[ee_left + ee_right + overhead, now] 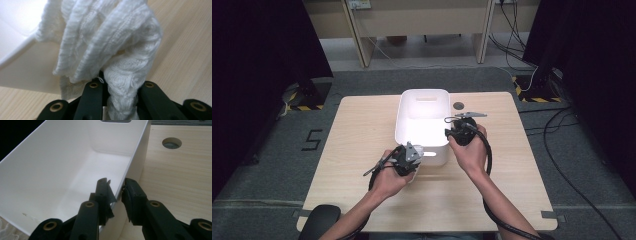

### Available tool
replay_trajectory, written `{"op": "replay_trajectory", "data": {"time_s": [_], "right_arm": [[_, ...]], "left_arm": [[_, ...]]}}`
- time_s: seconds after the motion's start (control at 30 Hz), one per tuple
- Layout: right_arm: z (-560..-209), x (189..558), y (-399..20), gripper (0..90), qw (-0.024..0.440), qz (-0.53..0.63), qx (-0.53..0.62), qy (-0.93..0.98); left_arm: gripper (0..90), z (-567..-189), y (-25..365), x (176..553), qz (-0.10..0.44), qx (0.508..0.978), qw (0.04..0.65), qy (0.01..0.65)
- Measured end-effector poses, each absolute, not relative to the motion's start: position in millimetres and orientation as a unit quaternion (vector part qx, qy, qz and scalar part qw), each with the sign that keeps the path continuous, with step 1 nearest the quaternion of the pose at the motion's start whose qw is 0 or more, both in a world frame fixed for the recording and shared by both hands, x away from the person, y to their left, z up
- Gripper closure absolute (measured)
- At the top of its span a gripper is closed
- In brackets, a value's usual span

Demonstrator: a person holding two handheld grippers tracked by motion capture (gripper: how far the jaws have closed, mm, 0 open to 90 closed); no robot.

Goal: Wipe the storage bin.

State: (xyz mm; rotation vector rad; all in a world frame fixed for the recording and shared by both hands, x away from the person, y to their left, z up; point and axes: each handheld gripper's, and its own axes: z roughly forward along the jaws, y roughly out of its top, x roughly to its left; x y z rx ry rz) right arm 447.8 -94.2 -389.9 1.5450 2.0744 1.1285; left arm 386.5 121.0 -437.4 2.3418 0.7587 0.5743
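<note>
While the white cloth is hanging bunched betw. the left gripper's two black jaws, it's sitting right at the near left corner of the white bin, w/ its upper folds draping against the bin's outer wall. In the left gripper view the knit fabric is rising straight up from the jaws and spilling over to the left, covering part of the bin edge; light wood table is showing to the right. Jaws are pinching tight on the cloth, fully squeezed in, a thick twist of fabric wedged betw. them.

From the high view the left gripper is sitting at the bin's near wall, just beside the handle slot, person's left hand wrapping around it. Cloth is hard to pick out there against the white bin.

Right gripper is straddling the bin's right-hand wall: one jaw is sitting inside the bin, the other outside over the table, rim running up betw. them. Jaws are standing about half open; the inner pad is looking v. close to the wall, but can't tell if the pads are actually pressing on it. In the high view the right gripper is resting at the bin's right rim, nearer the front than the back, right hand holding it. Bin interior is looking bare, apart from a small scuff near the front edge. Round hole in the table is lying beyond the bin, well apart from both grippers.
</note>
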Motion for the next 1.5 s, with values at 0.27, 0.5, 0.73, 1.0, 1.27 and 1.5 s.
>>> {"op": "replay_trajectory", "data": {"time_s": [0.27,0.5,0.73,1.0,1.27,1.5], "right_arm": [[-389.9,447.8,-94.2,74.2,0.159,0.395,0.541,0.726],[-389.9,447.7,-94.1,74.2,0.159,0.395,0.541,0.725],[-389.9,447.8,-94.2,74.2,0.159,0.395,0.541,0.725],[-390.0,447.6,-94.0,74.2,0.160,0.396,0.541,0.725],[-390.1,447.9,-94.3,74.1,0.161,0.396,0.541,0.724],[-390.1,447.6,-94.2,74.1,0.162,0.395,0.542,0.724]], "left_arm": [[79.0,-442.2,119.2,388.1,0.214,0.884,0.300,0.287],[79.0,-446.5,117.0,389.1,0.213,0.885,0.298,0.288],[79.0,-450.5,115.3,389.6,0.212,0.886,0.296,0.288],[79.0,-456.6,110.7,391.1,0.210,0.888,0.293,0.286],[79.1,-456.2,110.3,392.2,0.209,0.888,0.291,0.288],[79.1,-457.1,106.6,392.9,0.208,0.889,0.291,0.286]]}}
